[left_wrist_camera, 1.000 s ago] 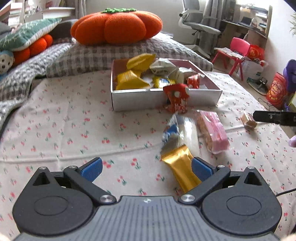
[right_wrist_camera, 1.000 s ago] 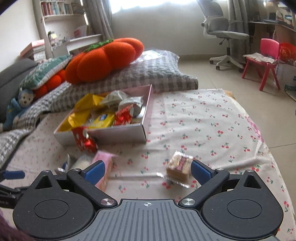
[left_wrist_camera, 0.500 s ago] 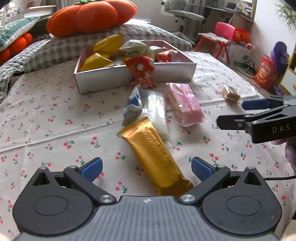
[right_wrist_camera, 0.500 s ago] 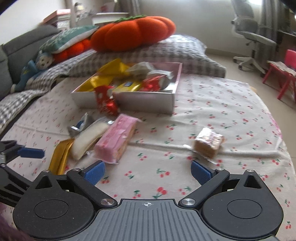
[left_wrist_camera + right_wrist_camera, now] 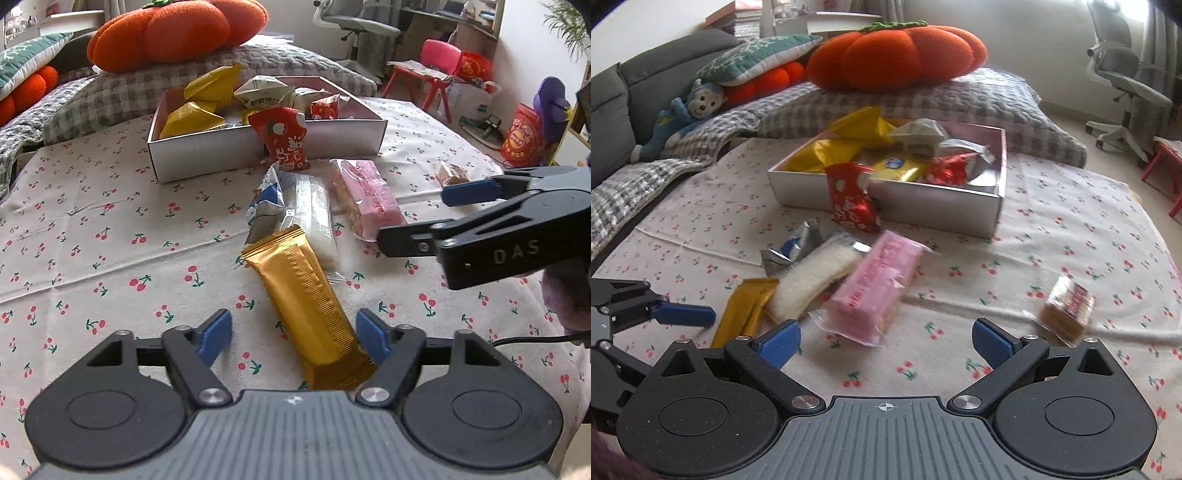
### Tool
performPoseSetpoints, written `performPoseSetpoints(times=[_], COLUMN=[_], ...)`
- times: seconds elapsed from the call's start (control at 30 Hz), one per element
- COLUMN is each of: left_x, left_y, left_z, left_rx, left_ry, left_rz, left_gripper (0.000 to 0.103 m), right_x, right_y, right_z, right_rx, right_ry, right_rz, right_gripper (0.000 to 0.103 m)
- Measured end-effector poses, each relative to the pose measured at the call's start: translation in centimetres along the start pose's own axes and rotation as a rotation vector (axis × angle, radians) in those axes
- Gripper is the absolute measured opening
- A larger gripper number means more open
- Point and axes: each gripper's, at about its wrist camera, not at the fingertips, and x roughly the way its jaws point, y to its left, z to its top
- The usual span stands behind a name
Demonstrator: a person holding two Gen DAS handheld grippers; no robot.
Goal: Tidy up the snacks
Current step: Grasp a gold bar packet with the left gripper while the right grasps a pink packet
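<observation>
left gripper (image 5: 293, 334): jaws closing, gold bar (image 5: 308, 306) between pads, not yet pinched | bar: likely light, slick foil, crushable — grip mid-length across its width | right gripper (image 5: 884, 341): wide, empty, pink pack (image 5: 873, 291) just ahead | box (image 5: 221, 149) beyond, well apart

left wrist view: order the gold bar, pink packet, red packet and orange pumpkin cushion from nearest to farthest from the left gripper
1. gold bar: between the closing jaws of the left gripper.
2. pink packet: ahead, to the right.
3. red packet: leaning on the box front.
4. orange pumpkin cushion: far back, upper left.
</observation>
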Motion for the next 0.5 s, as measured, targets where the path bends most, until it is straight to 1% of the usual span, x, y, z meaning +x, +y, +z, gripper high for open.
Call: performPoseSetpoints(times=[0.1,0.17,0.27,0.33,0.43,0.5], left_x=[-0.2,-0.4,-0.5,-0.5,-0.6,-0.7], left_y=[0.4,0.5,0.6,0.8,1.1,1.4], left_z=[0.0,0.0,0.1,0.1,0.1,0.0], left_rx=[-0.012,-0.008,-0.008,-0.012,-0.020,-0.025], left_ry=[0.005,0.004,0.002,0.006,0.006,0.005], left_rz=[-0.017,-0.021,-0.019,-0.013,-0.013,-0.001], left_gripper=[0.056,0.044,0.033,0.029,0.029,0.029], right_x=[0.5,1.0,1.6,1.8,2.1,2.4], right_y=[0.6,0.8,1.1,1.2,1.1,1.1], right_z=[0.3,0.4,0.7,0.9,1.2,1.4], right_rx=[-0.006,-0.003,0.002,0.013,0.034,0.042], right_ry=[0.004,0.012,0.016,0.007,0.002,0.007], right_rz=[0.001,0.001,-0.002,-0.012,-0.032,-0.058], right_gripper=[0.100,0.100,0.100,0.100,0.100,0.098])
